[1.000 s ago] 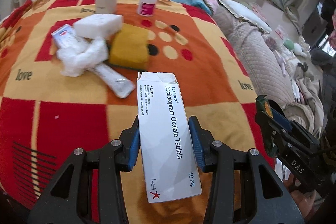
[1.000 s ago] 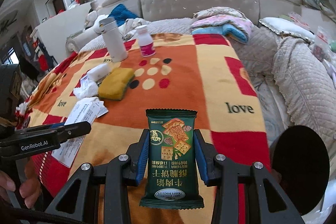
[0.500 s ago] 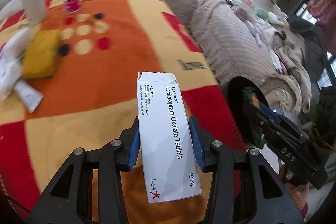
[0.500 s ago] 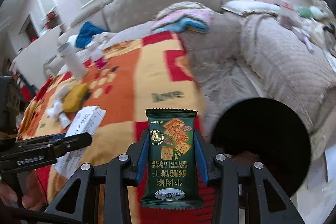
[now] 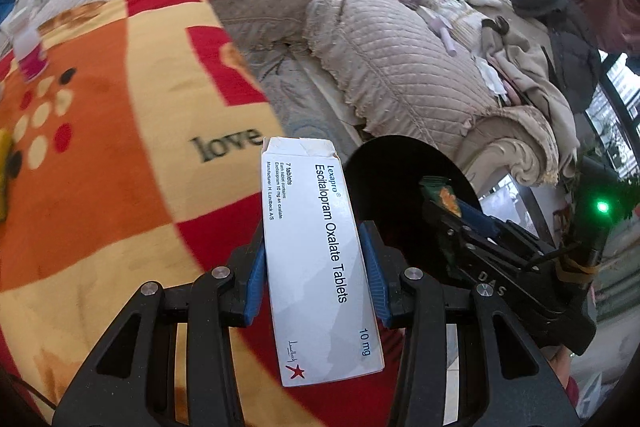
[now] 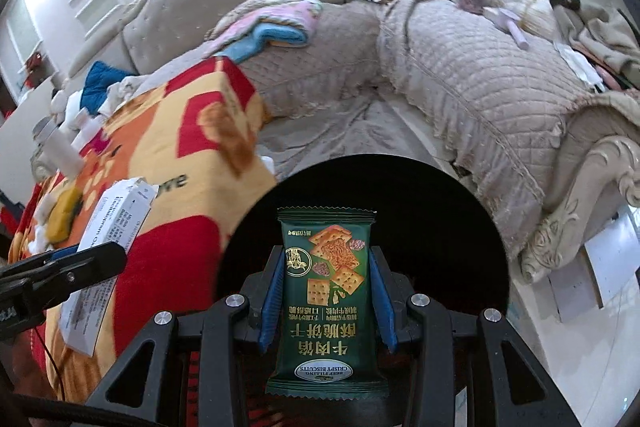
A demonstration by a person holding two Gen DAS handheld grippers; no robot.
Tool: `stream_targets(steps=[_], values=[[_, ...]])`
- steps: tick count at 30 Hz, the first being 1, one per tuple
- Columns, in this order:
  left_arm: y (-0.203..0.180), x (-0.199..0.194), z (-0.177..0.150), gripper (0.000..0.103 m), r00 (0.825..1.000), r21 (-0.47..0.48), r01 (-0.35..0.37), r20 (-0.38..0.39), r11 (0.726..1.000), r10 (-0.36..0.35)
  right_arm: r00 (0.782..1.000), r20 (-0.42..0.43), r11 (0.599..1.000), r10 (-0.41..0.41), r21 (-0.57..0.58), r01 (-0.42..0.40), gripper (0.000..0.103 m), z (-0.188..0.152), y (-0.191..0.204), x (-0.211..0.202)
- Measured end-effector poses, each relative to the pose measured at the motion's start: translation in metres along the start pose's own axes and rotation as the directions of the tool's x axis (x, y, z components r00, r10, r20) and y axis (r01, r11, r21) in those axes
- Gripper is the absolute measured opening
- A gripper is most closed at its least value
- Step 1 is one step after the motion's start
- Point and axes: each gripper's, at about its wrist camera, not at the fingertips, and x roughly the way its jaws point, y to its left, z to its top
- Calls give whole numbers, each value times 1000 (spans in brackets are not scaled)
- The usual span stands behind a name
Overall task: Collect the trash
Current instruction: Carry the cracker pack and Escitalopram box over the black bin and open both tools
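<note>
Left tongs pinch box; right tongs pinch wrapper. Only right view shows whole bin, lower centre.

White pill box, printed "Lexapro Escitalopram Oxalate Tablets, 10 mg, 7 tablets" w/ a red star at its near corner, is pinched lengthwise between blue pads of left claw; its torn top flap points away, over the edge of the red-orange blanket. Green biscuit pack, sealed, crimped ends, cracker pics and "Crispy Biscuits" label, sits upright-lengthwise between pads of right claw, held above the round black bin mouth. Bin stands beside the bed, its interior dark. From right cam, box appears left of bin, near its rim.
</note>
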Motion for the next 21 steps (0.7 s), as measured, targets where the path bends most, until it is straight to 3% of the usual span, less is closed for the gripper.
stream_targets(steps=[4, 6, 11, 13, 14, 21], values=[[-11, 9, 7, 42, 999, 5, 38, 2, 999, -38, 1000, 11, 999, -19, 45, 18, 40, 3, -11, 3], [-15, 12, 8, 42, 998, 5, 63, 6, 998, -63, 999, 18, 998, -26, 65, 25, 50, 4, -14, 2], [-18, 18, 10, 45, 986, -14, 164, 8, 986, -164, 999, 25, 995, -45, 87, 42, 54, 4, -20, -2], [-17, 22, 10, 57, 981, -40, 196, -3, 980, -196, 999, 21, 995, -45, 93, 43, 61, 2, -22, -3], [-16, 22, 9, 59, 980, -42, 197, 2, 979, -197, 999, 22, 995, -43, 94, 41, 66, 1, -22, -3], [-2, 14, 3, 59, 989, -56, 145, 2, 988, -145, 999, 10, 995, -33, 97, 32, 66, -3, -16, -4]])
